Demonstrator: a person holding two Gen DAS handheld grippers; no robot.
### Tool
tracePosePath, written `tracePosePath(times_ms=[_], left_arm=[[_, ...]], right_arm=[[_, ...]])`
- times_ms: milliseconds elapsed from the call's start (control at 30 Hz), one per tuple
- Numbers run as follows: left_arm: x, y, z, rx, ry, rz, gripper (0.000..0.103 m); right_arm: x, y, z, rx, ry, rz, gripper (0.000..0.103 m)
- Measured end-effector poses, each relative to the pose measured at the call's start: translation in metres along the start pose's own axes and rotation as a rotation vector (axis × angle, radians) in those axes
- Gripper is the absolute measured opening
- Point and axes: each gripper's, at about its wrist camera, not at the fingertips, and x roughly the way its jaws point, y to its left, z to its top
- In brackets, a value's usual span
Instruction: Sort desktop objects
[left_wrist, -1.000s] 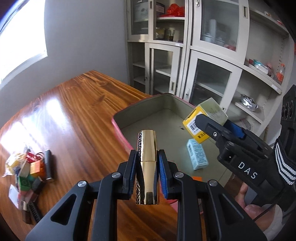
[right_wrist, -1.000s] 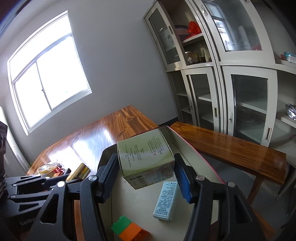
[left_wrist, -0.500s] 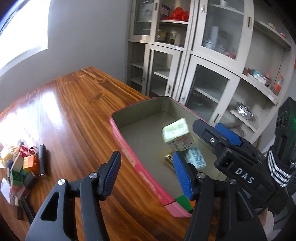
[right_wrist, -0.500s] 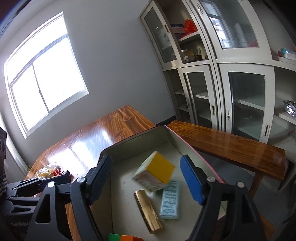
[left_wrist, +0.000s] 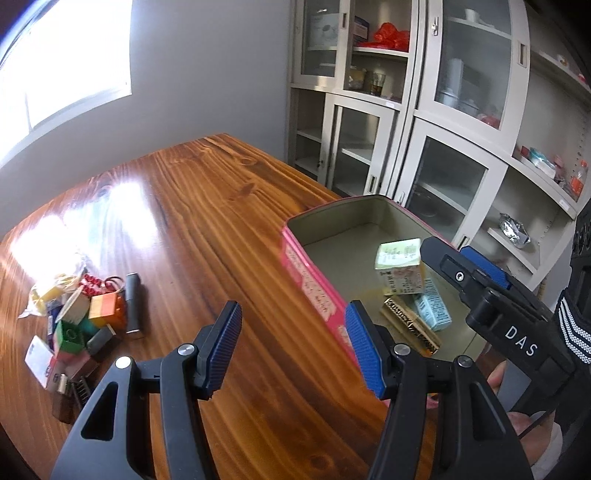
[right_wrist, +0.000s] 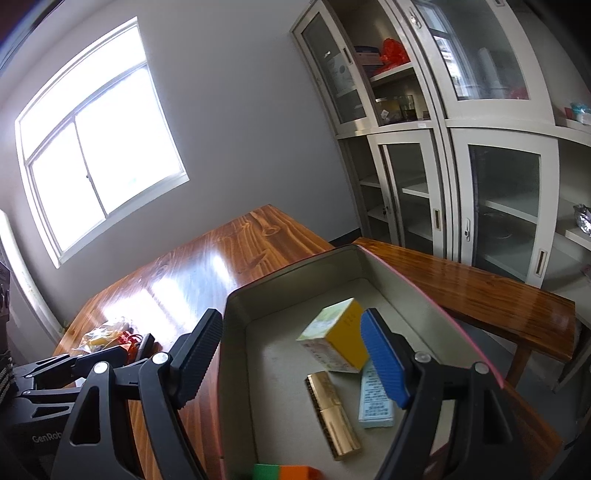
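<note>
Claws both wide, nothing between the pads. Left claw (left_wrist: 293, 349) hangs over bare tabletop (left_wrist: 207, 206) just left of the pink tin (left_wrist: 314, 288); its right pad overlaps the tin's near wall in view, contact can't be judged. Right claw (right_wrist: 291, 356) sits above the tin's inside, empty.

Tin contents: gold tube (right_wrist: 332, 415) lying flat on the floor of the tin, yellow box (right_wrist: 334, 339) tilted on one edge just behind it, pale blue box (right_wrist: 375, 397) flat beside the tube with the yellow box leaning over its far end. Green and orange block (right_wrist: 286, 472) at the near edge of the right wrist view, partly cut off.

Pile (left_wrist: 79, 325) of leftovers well to the left on the tabletop: coloured blocks, a dark tube (left_wrist: 133, 306), a crinkled clear bag, small cards.

Changes vs a second ago: the left claw was clamped on the gold tube, the right on the yellow box. Both jaws have just been opening and both items are now loose in the tin. Left claw has swung away from over the tin toward the tabletop. The pale blue box has not moved.
</note>
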Motion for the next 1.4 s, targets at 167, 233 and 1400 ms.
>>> tracePosePath(times_ms=[167,233,1400], left_arm=[[-0.008,0.011,-0.005,-0.002,-0.016,0.040,0.062],[-0.011,0.018,-0.008,-0.013,-0.016,0.051,0.062],[-0.053,0.193,-0.074,-0.333,-0.004,0.323,0.062]], right_arm=[[0.003,0.016,-0.003,-0.020,0.015,0.024,0.081],[0.004,0.022,-0.004,-0.030,0.020,0.032,0.081],[0.025,0.136,-0.038,-0.219,0.131,0.181,0.083]])
